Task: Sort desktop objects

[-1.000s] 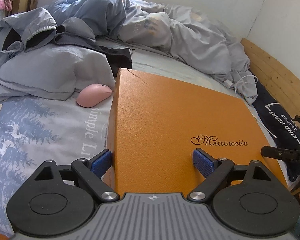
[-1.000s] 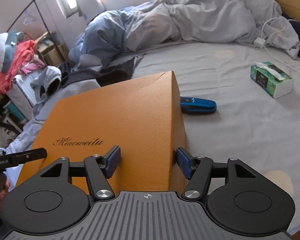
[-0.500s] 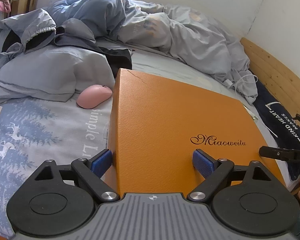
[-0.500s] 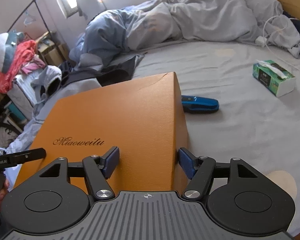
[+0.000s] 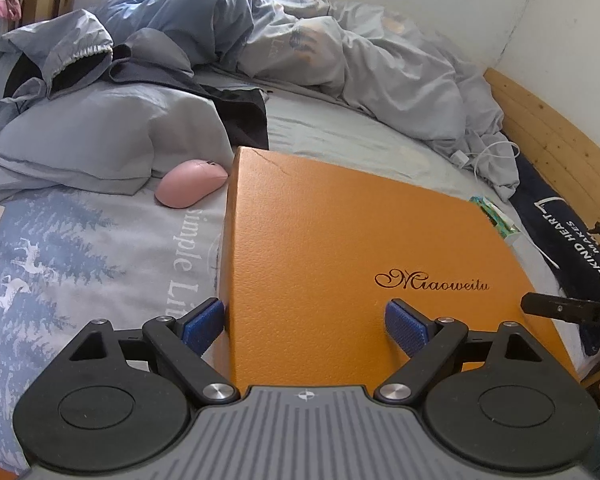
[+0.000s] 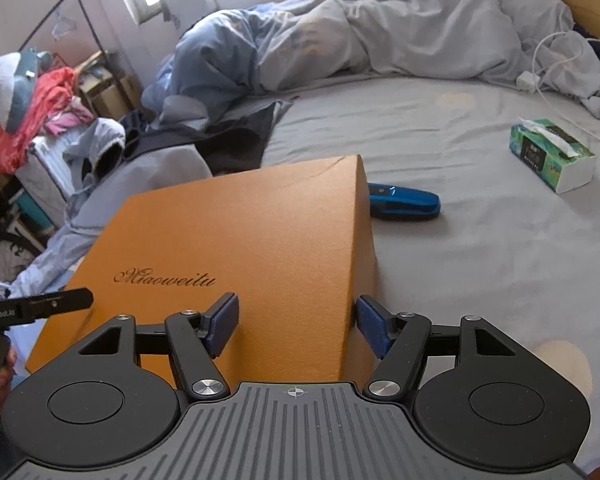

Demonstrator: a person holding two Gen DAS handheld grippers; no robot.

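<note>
The orange Miaoweitu box [image 5: 340,264] runs lengthways away from both grippers: left gripper [image 5: 304,326] spread across its left corner, right gripper [image 6: 296,322] seemingly unclamped astride its right corner.

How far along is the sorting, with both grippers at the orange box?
Nothing looks sorted yet. In hand: the left gripper and right gripper each straddle a near corner of the closed orange box; a firm grip is not evident. Left: the pink mouse, blue stapler-like item and tissue pack lie loose on the bed sheet.
</note>
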